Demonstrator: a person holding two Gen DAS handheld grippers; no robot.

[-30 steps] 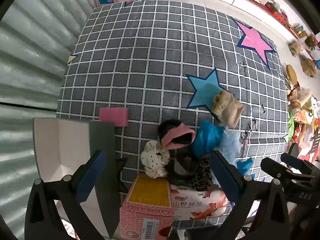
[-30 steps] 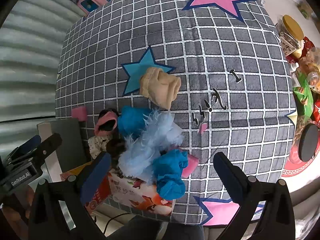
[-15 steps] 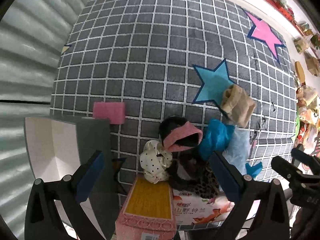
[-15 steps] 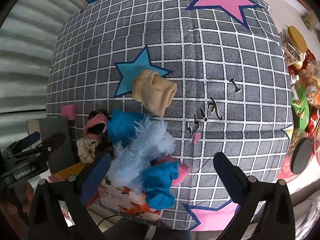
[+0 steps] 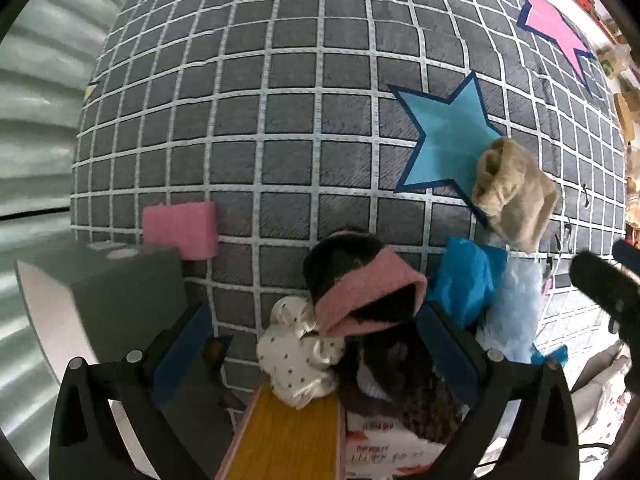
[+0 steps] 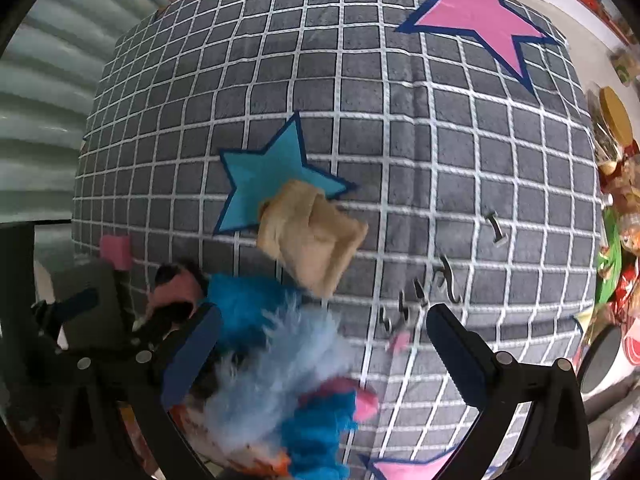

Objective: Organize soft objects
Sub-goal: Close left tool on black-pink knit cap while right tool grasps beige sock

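Note:
A heap of soft things lies near the front of the grey checked mat (image 5: pixel 280 92): a pink-and-black piece (image 5: pixel 360 284), a white dotted scrunchie (image 5: pixel 296 356), bright blue cloth (image 5: pixel 464 280), pale blue fluff (image 6: pixel 280 368) and a leopard-print piece (image 5: pixel 424 404). A beige folded cloth (image 6: pixel 316 236) rests by the blue star (image 6: pixel 264 176). A pink sponge (image 5: pixel 180 228) sits at left. My left gripper (image 5: pixel 312 352) hangs open above the scrunchie and the pink-and-black piece. My right gripper (image 6: pixel 320 348) hangs open over the pale blue fluff.
A grey-and-white open box (image 5: pixel 100 300) stands at the left of the mat. A yellow-topped carton (image 5: pixel 288 436) and a printed box (image 5: pixel 384 448) lie under the heap. Small dark clips (image 6: pixel 444 276) lie on the mat; packets and jars (image 6: pixel 616 184) crowd the right edge.
Both grippers have moved down and forward toward the heap, which looks larger now. Both stay open. The objects have not shifted.

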